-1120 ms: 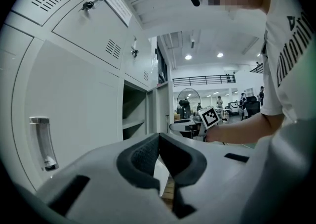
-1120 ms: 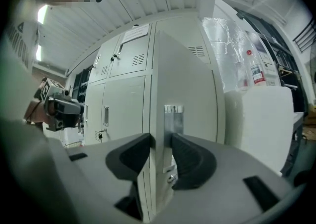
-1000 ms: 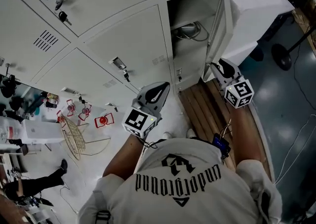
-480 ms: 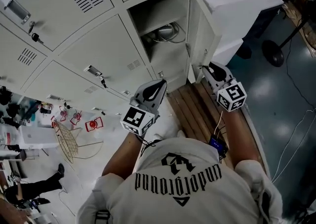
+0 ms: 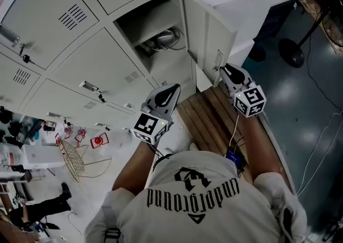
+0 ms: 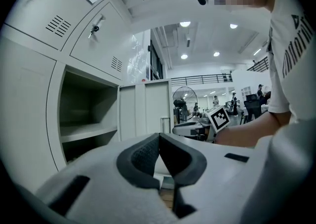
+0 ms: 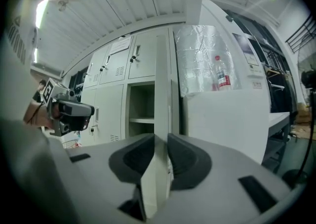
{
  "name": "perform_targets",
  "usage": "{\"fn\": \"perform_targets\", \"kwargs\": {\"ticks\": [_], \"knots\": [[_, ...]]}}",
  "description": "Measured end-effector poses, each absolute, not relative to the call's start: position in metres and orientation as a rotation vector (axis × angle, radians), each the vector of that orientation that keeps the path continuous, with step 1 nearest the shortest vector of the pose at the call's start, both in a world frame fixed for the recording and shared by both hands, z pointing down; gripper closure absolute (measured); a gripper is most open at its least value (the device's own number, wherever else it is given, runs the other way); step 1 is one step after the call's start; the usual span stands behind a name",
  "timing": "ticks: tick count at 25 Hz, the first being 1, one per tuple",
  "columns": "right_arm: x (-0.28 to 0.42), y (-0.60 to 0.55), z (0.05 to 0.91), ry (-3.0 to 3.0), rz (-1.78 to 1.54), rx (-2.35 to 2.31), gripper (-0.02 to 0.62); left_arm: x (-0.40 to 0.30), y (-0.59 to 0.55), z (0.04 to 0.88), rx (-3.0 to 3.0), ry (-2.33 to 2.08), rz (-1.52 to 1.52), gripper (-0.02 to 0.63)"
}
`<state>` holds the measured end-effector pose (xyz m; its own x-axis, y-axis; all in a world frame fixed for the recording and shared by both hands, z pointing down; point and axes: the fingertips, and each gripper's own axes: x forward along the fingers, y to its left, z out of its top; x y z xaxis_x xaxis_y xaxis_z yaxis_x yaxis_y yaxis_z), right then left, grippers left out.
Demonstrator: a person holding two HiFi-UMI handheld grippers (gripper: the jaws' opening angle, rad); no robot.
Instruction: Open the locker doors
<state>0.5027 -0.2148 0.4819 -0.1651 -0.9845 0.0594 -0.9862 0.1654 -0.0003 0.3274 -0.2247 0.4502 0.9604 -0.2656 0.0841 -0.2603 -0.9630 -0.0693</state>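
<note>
one thin sheet-metal locker door (image 5: 210, 31) (ajar) sits edge-on between the closing jaws of the right hand-held gripper (image 5: 223, 70); left hand-held gripper (image 5: 172, 89) pressed together, empty; wooden slats (image 5: 210, 121) underfoot.

locker door (image 5: 208, 24): painted sheet metal, pale grey, smooth, a soft satin sheen is seen.
locker fronts (image 5: 102, 57): the same painted metal, matt, vent slots punched through.
left hand-held gripper (image 6: 159, 136): shell moulded in matt white plastic; pads (image 6: 142, 155) dark and finely textured, rubber-like.
wooden slats (image 5: 211, 121): brown wood, matt.
floor (image 5: 292, 108): dark, smooth, glossy, light is reflected.
t-shirt (image 5: 214, 220): white cloth, printed in black.
wrap (image 7: 202, 55): crinkled shiny film.
</note>
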Motion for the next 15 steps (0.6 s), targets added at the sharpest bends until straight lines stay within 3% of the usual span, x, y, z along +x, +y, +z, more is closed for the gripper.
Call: {"fn": "perform_targets", "kwargs": {"ticks": [11,15], "knots": [[0.520,-0.213,0.481,-2.345,0.036,2.015,0.502,0.329,-0.224,0.448,-3.043,0.447,-0.146,0.598],[0.519,-0.208,0.475,-2.308,0.006,2.035,0.438,0.323,-0.224,0.445,-3.038,0.469,-0.138,0.598]]}}
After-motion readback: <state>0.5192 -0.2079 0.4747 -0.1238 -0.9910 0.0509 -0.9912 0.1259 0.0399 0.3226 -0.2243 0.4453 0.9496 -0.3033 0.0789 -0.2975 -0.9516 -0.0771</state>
